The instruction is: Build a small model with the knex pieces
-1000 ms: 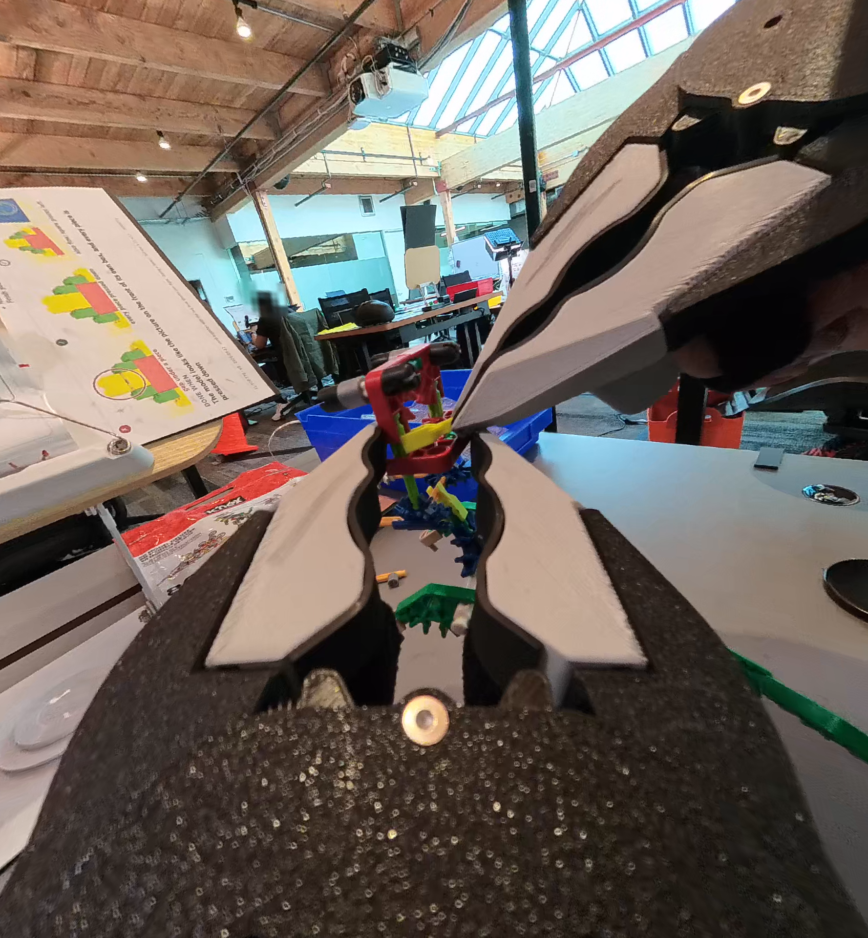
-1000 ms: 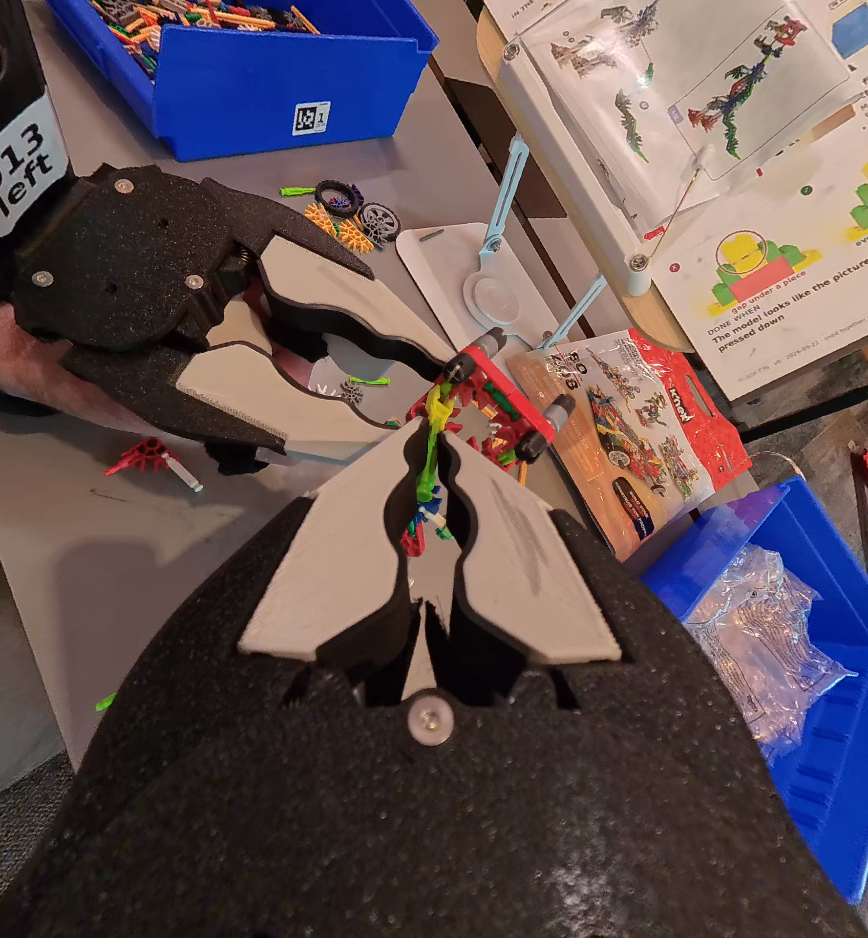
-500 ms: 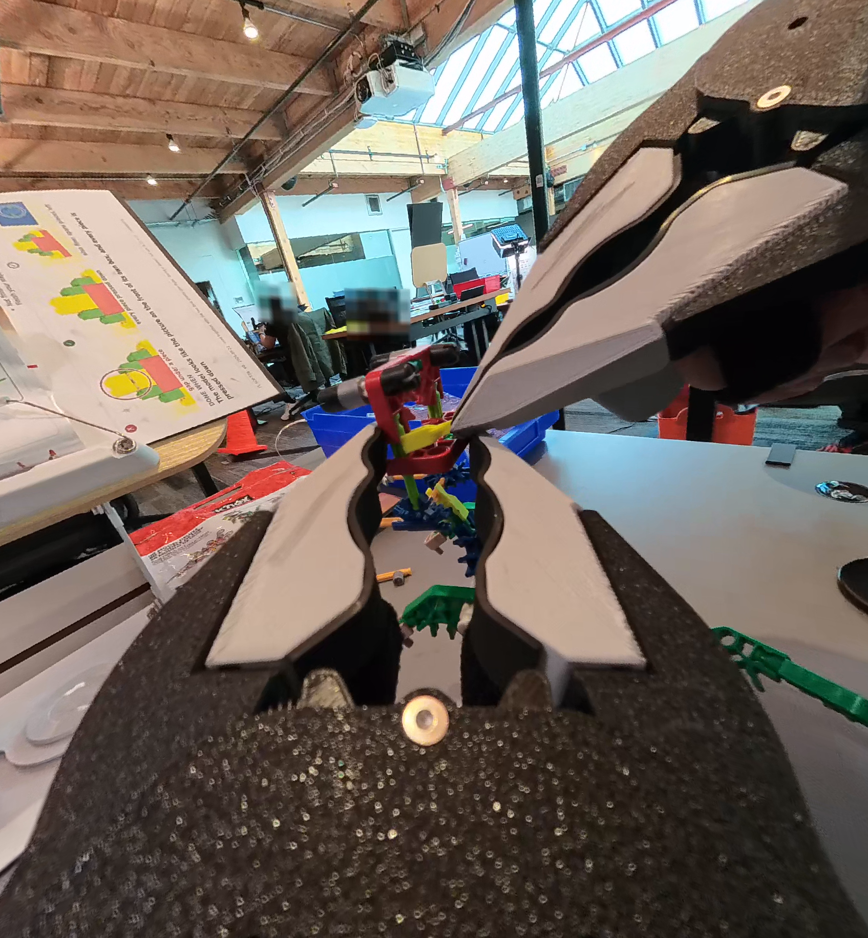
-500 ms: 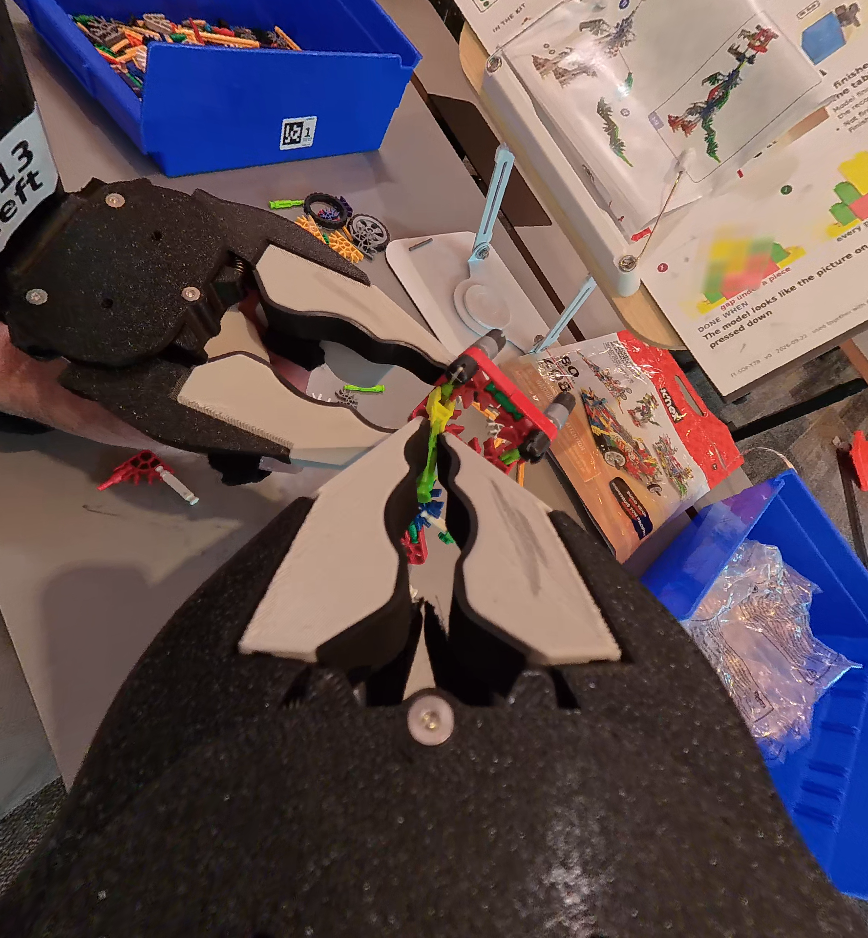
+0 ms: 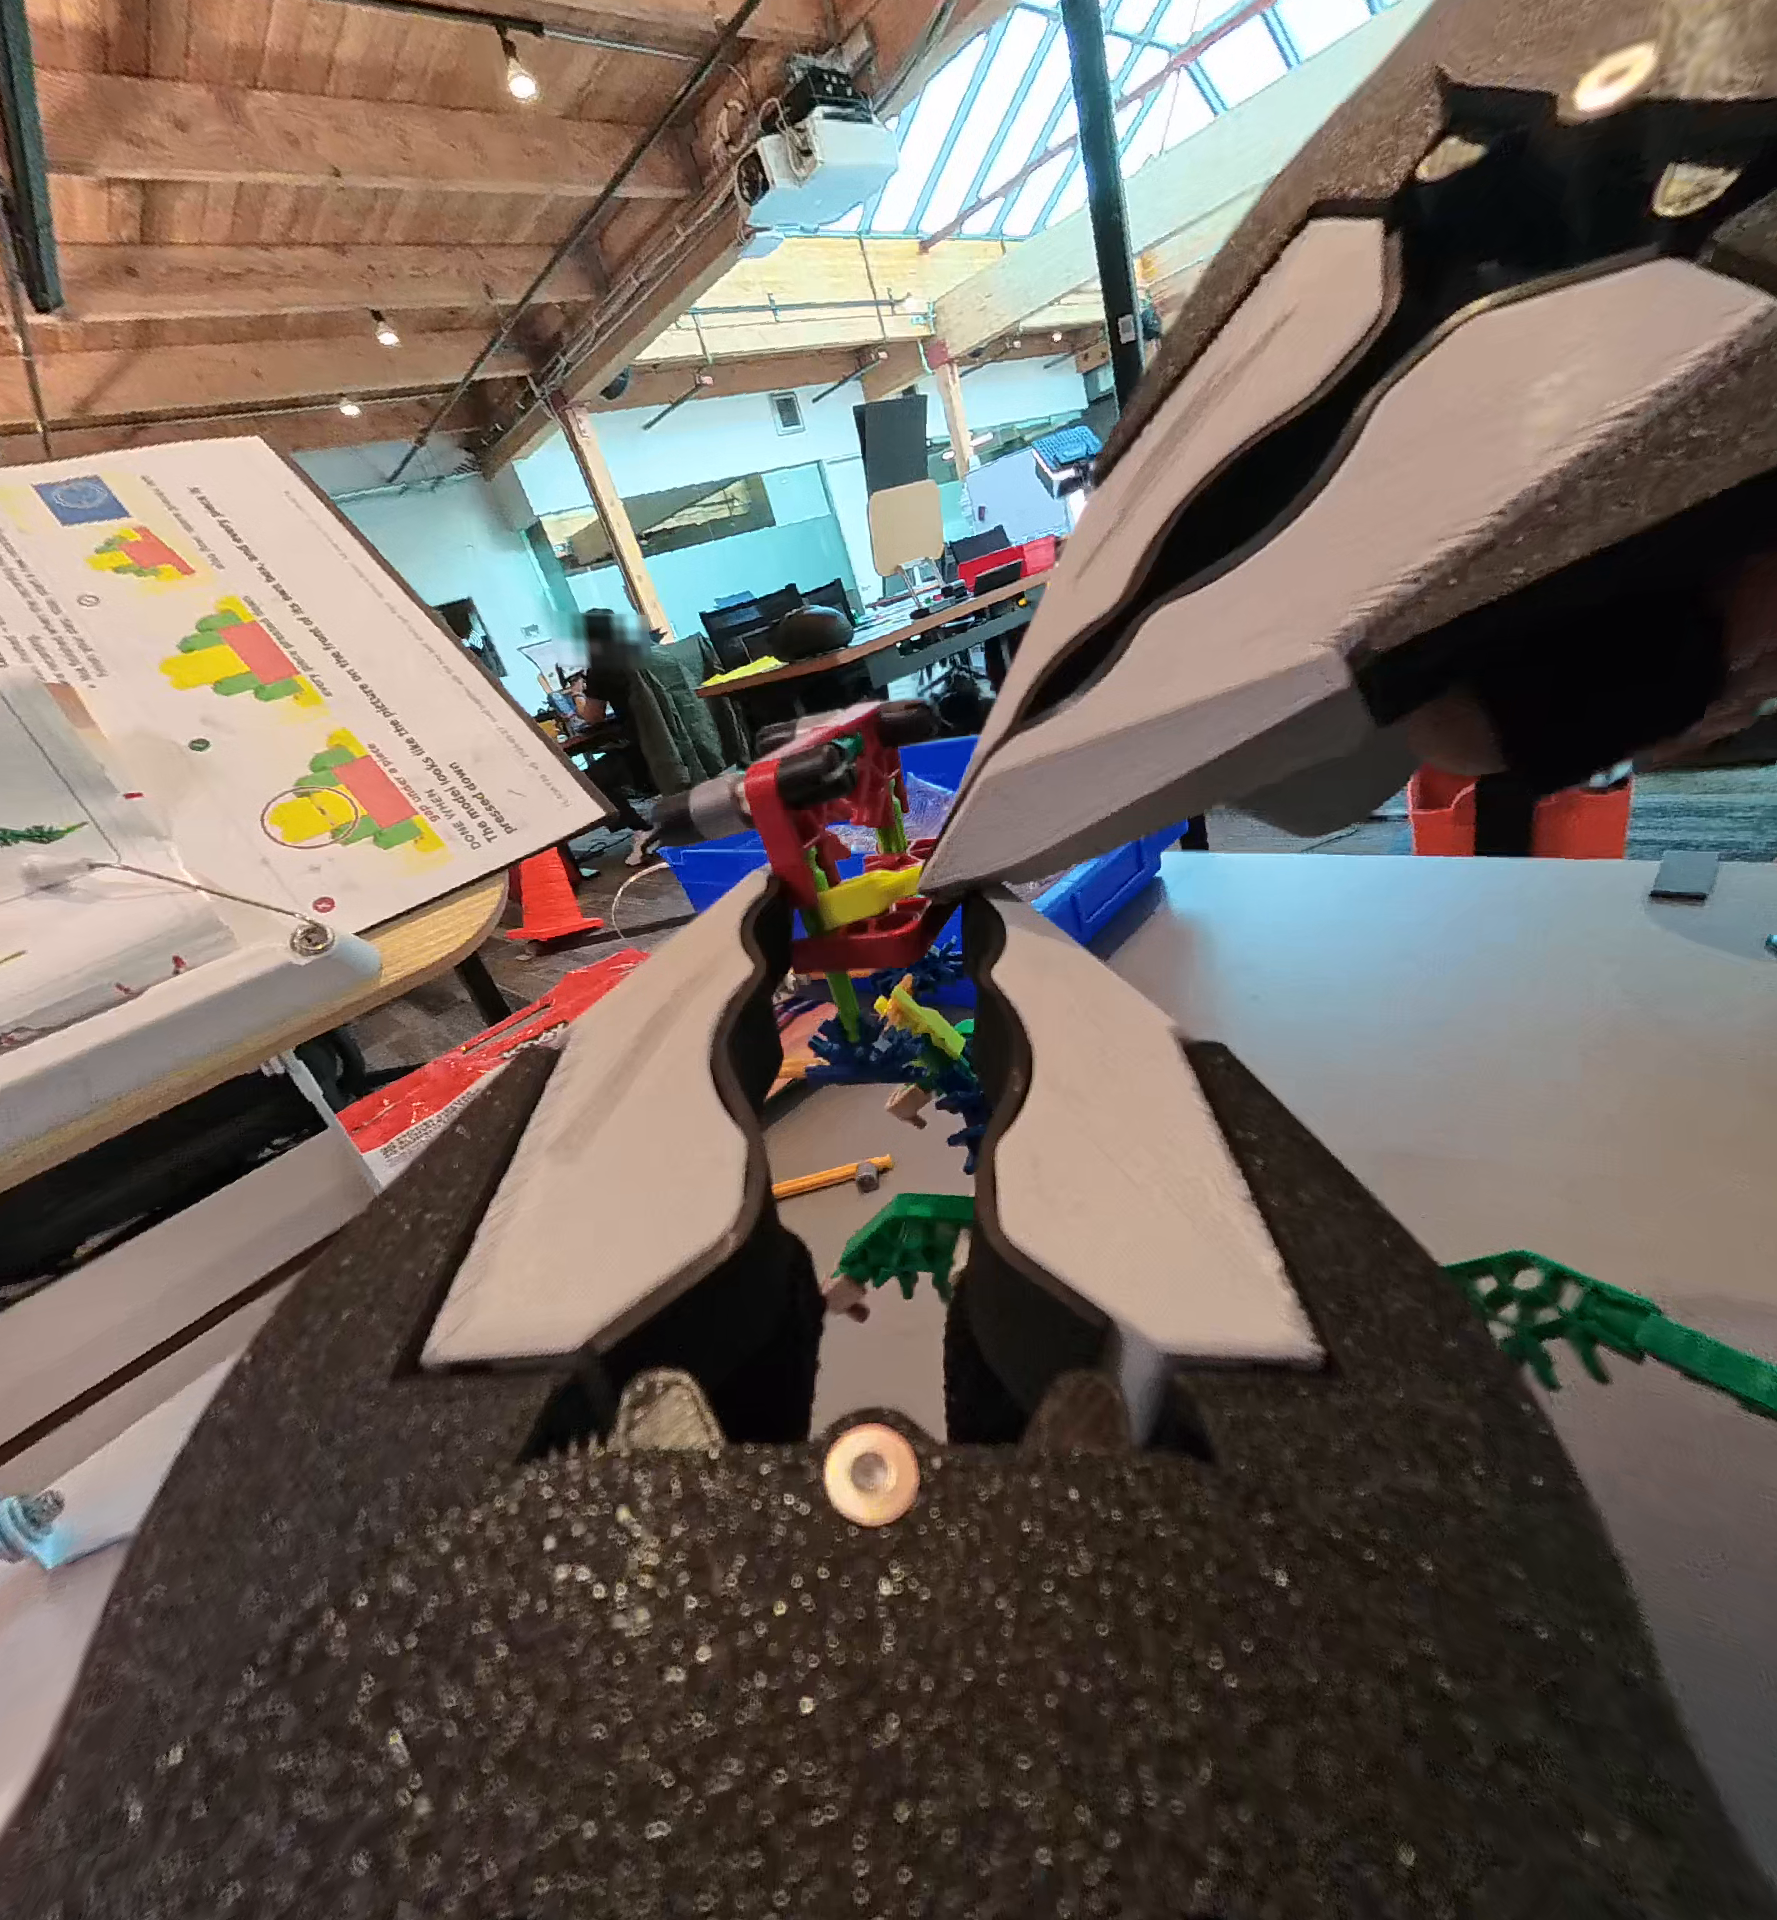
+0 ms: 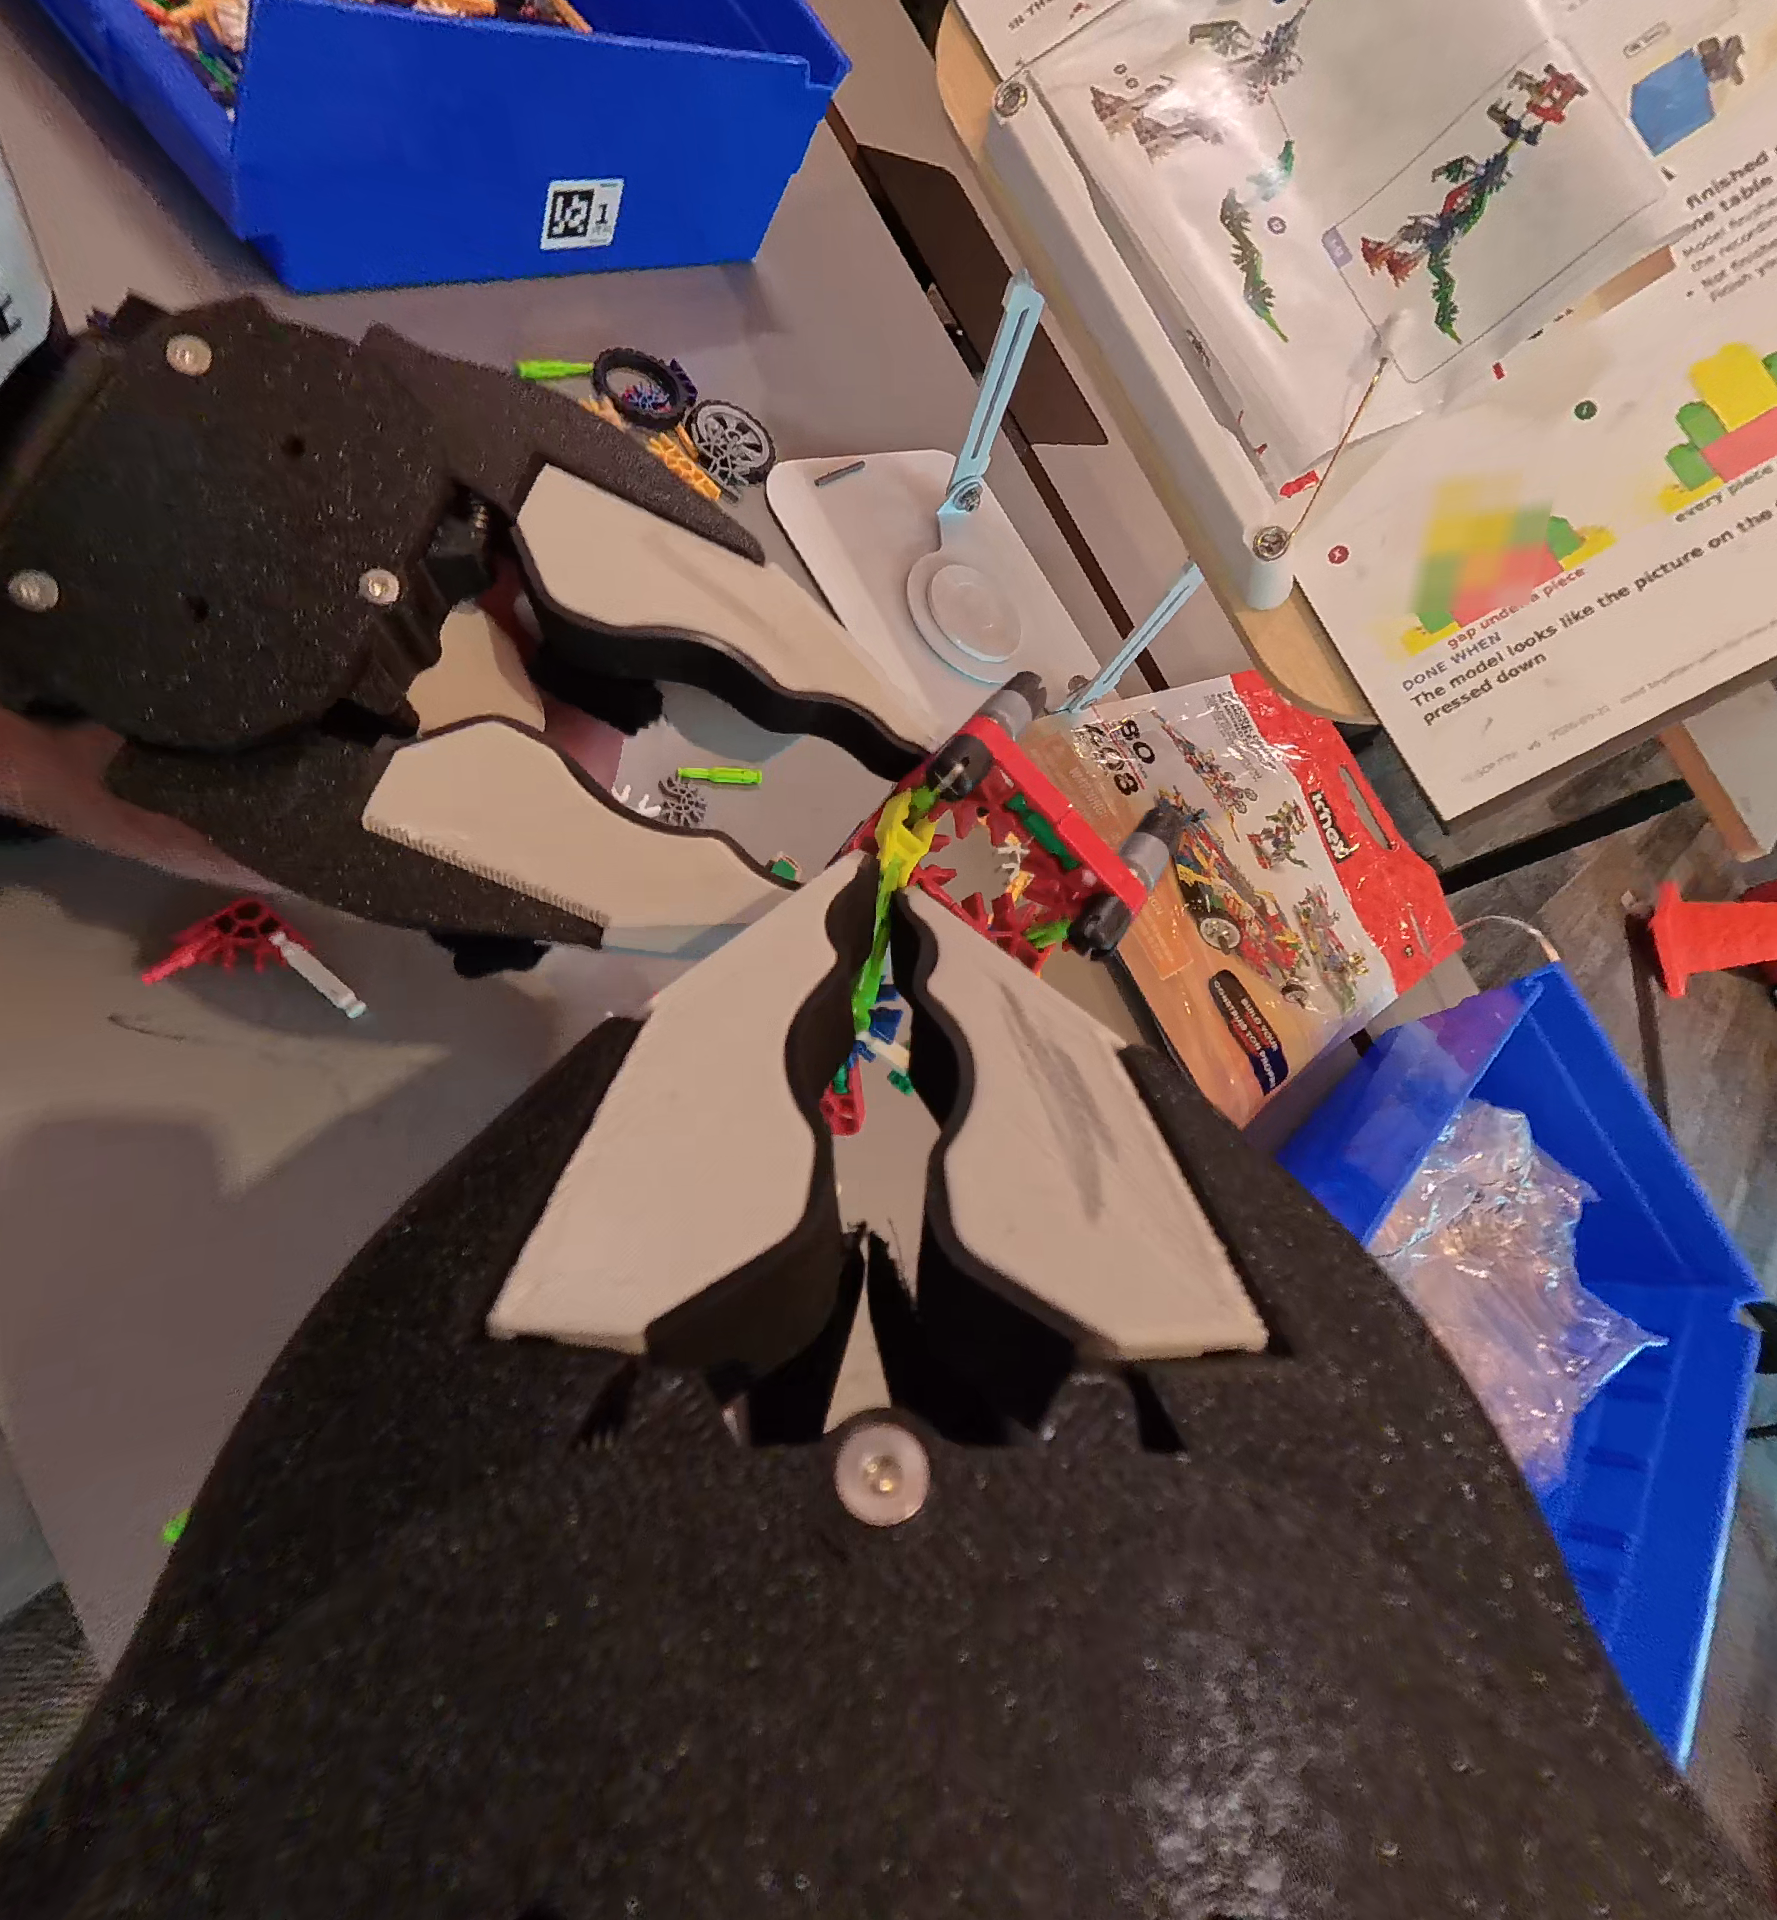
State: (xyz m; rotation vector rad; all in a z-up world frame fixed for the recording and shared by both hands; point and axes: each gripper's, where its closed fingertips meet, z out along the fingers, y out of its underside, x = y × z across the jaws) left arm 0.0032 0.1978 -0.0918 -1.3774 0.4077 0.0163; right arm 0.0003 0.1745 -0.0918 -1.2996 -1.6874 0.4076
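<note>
A small construction-toy model (image 5: 842,821), with a red frame, grey and black rod ends and yellow and green pieces, is held in the air above the grey table (image 5: 1435,1039). My left gripper (image 5: 868,904) is shut on the model's dark red lower part. My right gripper (image 6: 884,883) is shut on the model's yellow-green strip (image 6: 894,831), next to the red frame (image 6: 1009,831). In the left wrist view the right gripper (image 5: 941,873) comes down from the upper right, its tips at the yellow piece. In the right wrist view the left gripper (image 6: 848,821) reaches in from the left.
A blue bin of loose parts (image 6: 510,156) stands at the back. Another blue bin (image 6: 1642,1455) holds a plastic bag. An instruction board (image 6: 1486,312) stands on a stand, with a red toy packet (image 6: 1279,883) below it. Wheels (image 6: 697,416), a red connector (image 6: 240,935) and green pieces (image 5: 1590,1340) lie on the table.
Both grippers keep their hold on the model. The pair has shifted slightly over the table, and the model's top now leans a little to the left in the left wrist view.
</note>
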